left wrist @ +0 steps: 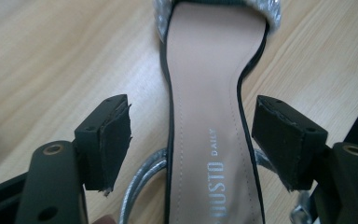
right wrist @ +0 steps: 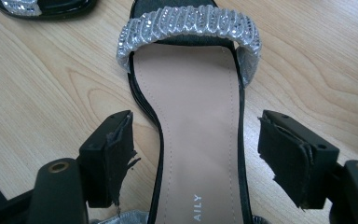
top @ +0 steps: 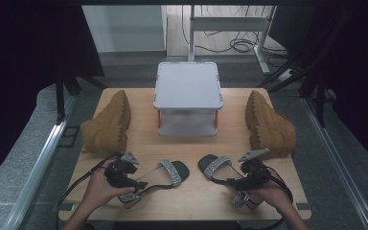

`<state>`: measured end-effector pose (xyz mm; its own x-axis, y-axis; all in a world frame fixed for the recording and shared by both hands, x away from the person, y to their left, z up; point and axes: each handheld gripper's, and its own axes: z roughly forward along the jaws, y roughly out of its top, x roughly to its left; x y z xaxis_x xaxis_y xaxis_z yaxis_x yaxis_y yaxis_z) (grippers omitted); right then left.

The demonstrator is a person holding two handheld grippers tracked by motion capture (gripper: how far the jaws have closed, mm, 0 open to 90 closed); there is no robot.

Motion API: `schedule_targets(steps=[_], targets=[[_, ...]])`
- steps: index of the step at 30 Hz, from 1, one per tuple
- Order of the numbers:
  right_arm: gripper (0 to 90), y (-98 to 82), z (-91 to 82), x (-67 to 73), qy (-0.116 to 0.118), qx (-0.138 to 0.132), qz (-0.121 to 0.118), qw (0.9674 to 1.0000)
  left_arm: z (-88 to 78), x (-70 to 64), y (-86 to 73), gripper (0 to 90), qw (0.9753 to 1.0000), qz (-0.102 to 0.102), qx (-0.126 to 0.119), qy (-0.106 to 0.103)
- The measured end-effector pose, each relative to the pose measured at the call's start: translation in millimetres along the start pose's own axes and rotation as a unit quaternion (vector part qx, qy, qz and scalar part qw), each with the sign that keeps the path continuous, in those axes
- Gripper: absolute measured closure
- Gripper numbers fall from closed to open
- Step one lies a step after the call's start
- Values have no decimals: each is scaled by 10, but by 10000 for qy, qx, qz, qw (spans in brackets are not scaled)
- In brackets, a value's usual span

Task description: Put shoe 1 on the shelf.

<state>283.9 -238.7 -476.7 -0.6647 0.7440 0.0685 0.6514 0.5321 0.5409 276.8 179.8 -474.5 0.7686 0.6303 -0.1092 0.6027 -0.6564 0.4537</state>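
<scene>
A wooden bench is seen from above, set on a grey floor; at the middle of its far edge a grey box with a flat lid is placed, red latches showing at its front corners; a tan boot is laid on its side near the left edge, and a second tan boot likewise near the right edge, both soles turned toward the box. Along the near edge two black sandals with glittering silver toe bands are laid, toes angled toward the bench centre: the left sandal and the right sandal.

The left gripper is held in the left hand over the heel end of the left sandal; in the left gripper view its jaws are spread wide on either side of the beige insole, touching nothing, and "DUSTO DAILY" can be read on the insole, the first letters being cut off. The right gripper is held in the right hand over the right sandal; its jaws are likewise wide apart astride the sole, clasping nothing, and "AILY" is legible.
</scene>
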Motion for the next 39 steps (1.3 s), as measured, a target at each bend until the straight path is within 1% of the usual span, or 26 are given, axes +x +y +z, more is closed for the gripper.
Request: schedule_targets(steps=[1,5,8,9,11,14,16,17,20,21,22,24,30,32,36,37,39], targets=[[269,1,2,2,-11,15,-6,10000,0,0,0,287,10000,0,0,0],[268,11,11,20,-4,65,-33,10000,79,-26,13,288,9998,-4,176,-54],[268,16,18,28,1,96,-34,9999,97,-34,14,288,9997,12,225,-68],[268,17,32,31,24,124,-68,9999,119,-46,14,289,9995,21,293,-123],[266,18,39,35,27,152,-60,9999,131,-50,15,289,9993,34,335,-154],[263,11,75,44,48,262,-72,9996,163,-55,19,301,9992,18,384,-129],[259,7,84,48,43,279,-81,9996,170,-54,22,308,9991,5,393,-130],[260,9,82,50,40,283,-73,9996,192,-52,29,310,9990,-3,442,-116],[258,16,81,51,12,322,-76,9995,214,-48,37,309,9988,-19,484,-118],[253,19,82,49,-25,356,-87,9993,222,-46,41,309,9987,-34,498,-120],[244,16,97,43,-94,453,-101,9989,230,-39,46,310,9985,-48,524,-128],[244,5,115,34,-76,541,-87,9985,240,-35,50,309,9983,-63,557,-127],[245,-15,198,15,-127,788,-82,9968,297,-30,71,306,9976,-105,677,-132],[259,-14,209,11,-127,820,-66,9965,307,-25,75,317,9974,-119,698,-122],[289,-15,222,4,-85,874,-78,9961,323,-19,83,335,9972,-114,722,-166],[323,-19,236,1,-60,915,-85,9957,329,-16,86,342,9971,-103,719,-205],[362,-26,256,4,-79,987,-83,9951,329,-15,88,354,9971,-100,721,-222]])
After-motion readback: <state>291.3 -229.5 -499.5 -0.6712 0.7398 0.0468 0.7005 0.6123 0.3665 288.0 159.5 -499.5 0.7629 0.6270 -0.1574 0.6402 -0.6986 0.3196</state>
